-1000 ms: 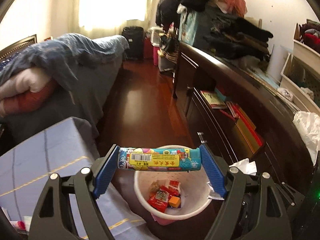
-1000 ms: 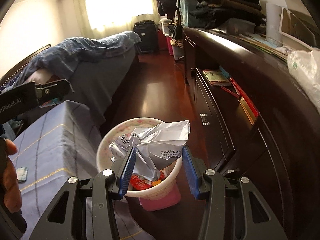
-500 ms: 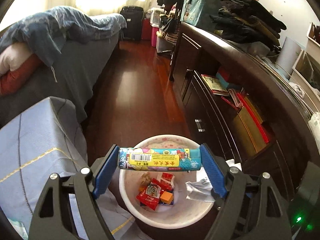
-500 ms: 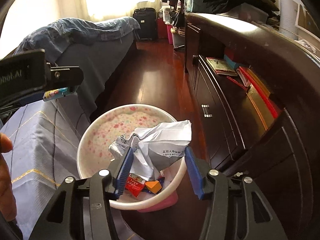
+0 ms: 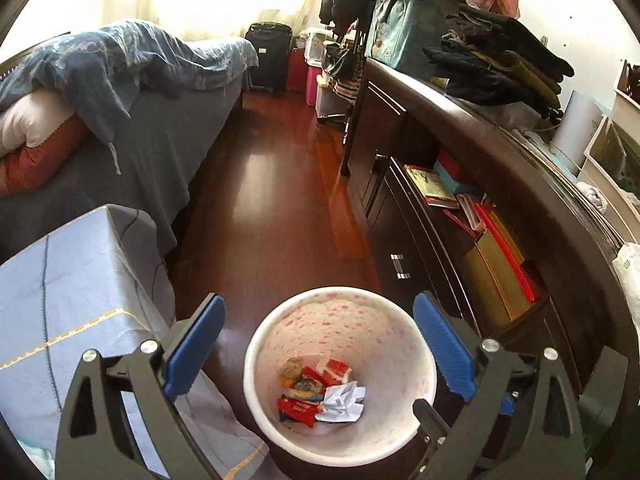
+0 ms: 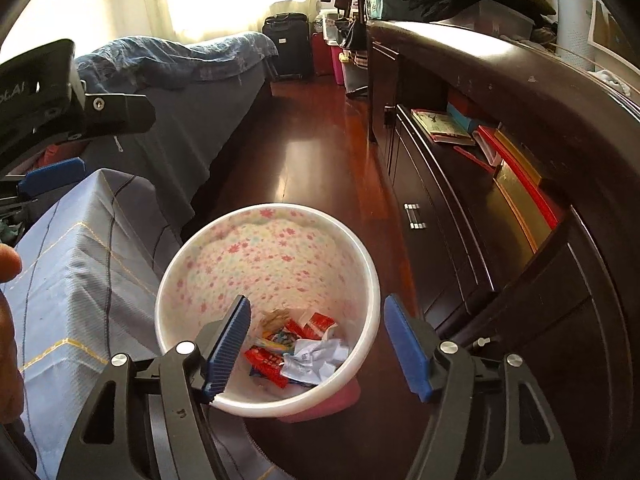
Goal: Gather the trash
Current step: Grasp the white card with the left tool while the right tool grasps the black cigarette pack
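We hold both claws over the trash bin, a white pail with pink flowers printed on its inner wall, standing on the wooden floor between the cloth-covered surface and the dark dresser. Our left claw is released, its blue pads spread wide to either side of the bin's rim with nothing between them. Our right claw is released too, its jaws parted above the bin's near edge and empty. At the bottom of the bin lie the crumpled white paper, red wrappers and a colourful snack wrapper, all heaped together and touching. In the right wrist view the paper sits at the near side of the heap. The left claw's blue pad also shows at the left edge of that view, over the surface's edge.
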A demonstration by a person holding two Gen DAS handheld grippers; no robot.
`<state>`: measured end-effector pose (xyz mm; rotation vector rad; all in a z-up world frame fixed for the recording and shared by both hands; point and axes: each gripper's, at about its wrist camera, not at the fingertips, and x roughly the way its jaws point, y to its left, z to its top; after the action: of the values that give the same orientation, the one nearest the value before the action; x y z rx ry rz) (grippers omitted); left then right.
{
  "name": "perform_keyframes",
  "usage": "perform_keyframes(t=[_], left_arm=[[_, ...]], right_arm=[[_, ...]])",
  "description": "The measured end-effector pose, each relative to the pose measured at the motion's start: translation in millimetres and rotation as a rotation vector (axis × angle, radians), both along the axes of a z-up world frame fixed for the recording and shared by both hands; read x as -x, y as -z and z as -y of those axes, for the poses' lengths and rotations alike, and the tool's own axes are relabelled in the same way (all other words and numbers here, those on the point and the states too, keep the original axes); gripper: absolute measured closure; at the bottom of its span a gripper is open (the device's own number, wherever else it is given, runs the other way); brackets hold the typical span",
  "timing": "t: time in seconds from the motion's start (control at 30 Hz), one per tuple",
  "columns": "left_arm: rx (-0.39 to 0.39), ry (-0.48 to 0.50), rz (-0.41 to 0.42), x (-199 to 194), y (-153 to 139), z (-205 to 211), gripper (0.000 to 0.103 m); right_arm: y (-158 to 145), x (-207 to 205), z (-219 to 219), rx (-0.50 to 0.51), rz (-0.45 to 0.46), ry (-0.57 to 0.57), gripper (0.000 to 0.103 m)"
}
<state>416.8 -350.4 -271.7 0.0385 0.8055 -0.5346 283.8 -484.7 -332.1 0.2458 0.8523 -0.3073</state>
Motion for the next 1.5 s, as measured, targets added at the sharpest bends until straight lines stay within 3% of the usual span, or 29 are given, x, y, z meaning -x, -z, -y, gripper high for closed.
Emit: perform_keyframes(t=[0.23,0.4,0.77,1.1,1.3,1.5], left_arm=[[-0.06,-0.061,0.074,21,-20,-36,0.007],[-0.114,-0.169,0.105,41,-32,-91,0.007],[-0.13,-0.454,0.027,67,-27,-241,0.006],[-0.125,-0.804,-0.089,64,4,-391,0.005],[-0.109,-0.832,-0.154,51,26,-430,0.008],[-0.11,-0.806,-0.203,45,44,-436,0.021]], right_arm=[[-20,18,-18,-0.024,0.005,-0.011,0.027],[-35,30,-47,-0.039,0.022,-0.073,0.023],[-61,39,-143,-0.049,0.056,-0.305,0.018],[-73,39,-233,-0.025,0.065,-0.508,0.017],[-70,36,-271,-0.016,0.048,-0.587,0.017],[-69,34,-305,-0.002,0.04,-0.64,0.017]])
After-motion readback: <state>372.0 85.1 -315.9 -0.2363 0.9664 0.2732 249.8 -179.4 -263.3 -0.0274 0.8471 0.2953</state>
